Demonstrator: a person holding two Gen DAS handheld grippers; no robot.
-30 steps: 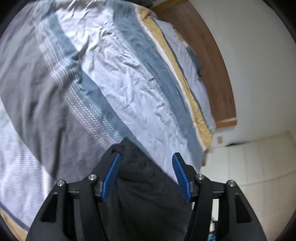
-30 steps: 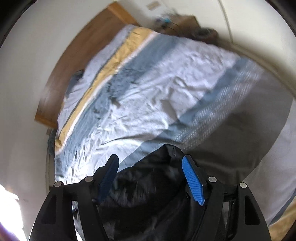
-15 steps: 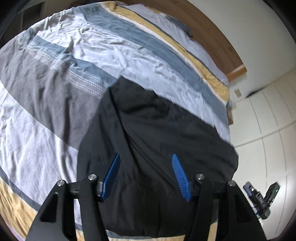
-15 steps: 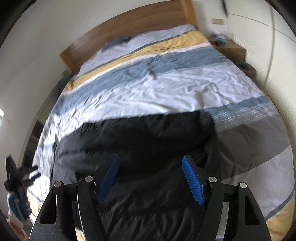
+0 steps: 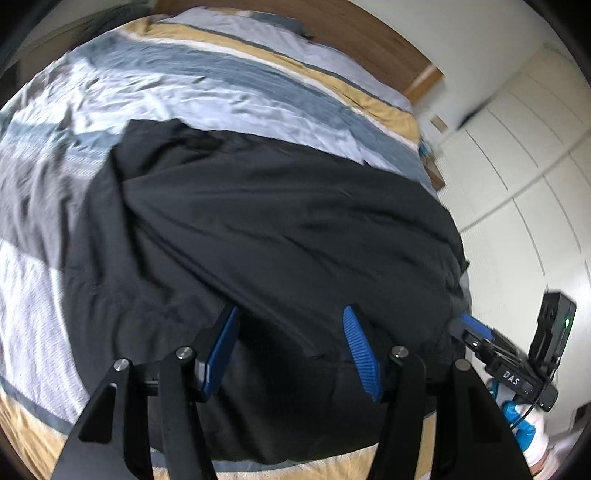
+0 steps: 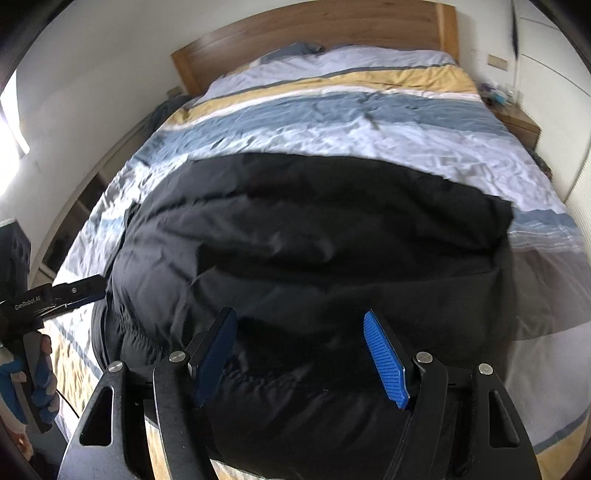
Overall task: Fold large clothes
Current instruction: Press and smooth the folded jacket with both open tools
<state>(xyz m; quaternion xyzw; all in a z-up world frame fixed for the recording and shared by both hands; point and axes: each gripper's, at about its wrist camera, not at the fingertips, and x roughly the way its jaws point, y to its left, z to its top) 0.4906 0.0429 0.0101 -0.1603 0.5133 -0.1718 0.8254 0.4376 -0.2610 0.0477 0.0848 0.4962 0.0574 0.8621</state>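
A large black garment lies spread across the striped bed, its far edge toward the headboard. Its near edge is bunched between the blue pads of my left gripper, which stands shut on that thick fabric. In the right wrist view the same black garment fills the middle, its puffy near hem gathered between the pads of my right gripper, which also grips it. Each gripper holds one end of the near edge. The other gripper shows at the right edge of the left view.
The bed cover has blue, white, yellow and grey stripes. A wooden headboard stands behind it and a nightstand at its right. White cupboard doors line the right wall. A gloved hand holds the left handle.
The garment, which hung bunched between both pairs of jaws, has swung out and now lies flat across the bed. Both views have rolled level and drawn back toward the foot of the bed.
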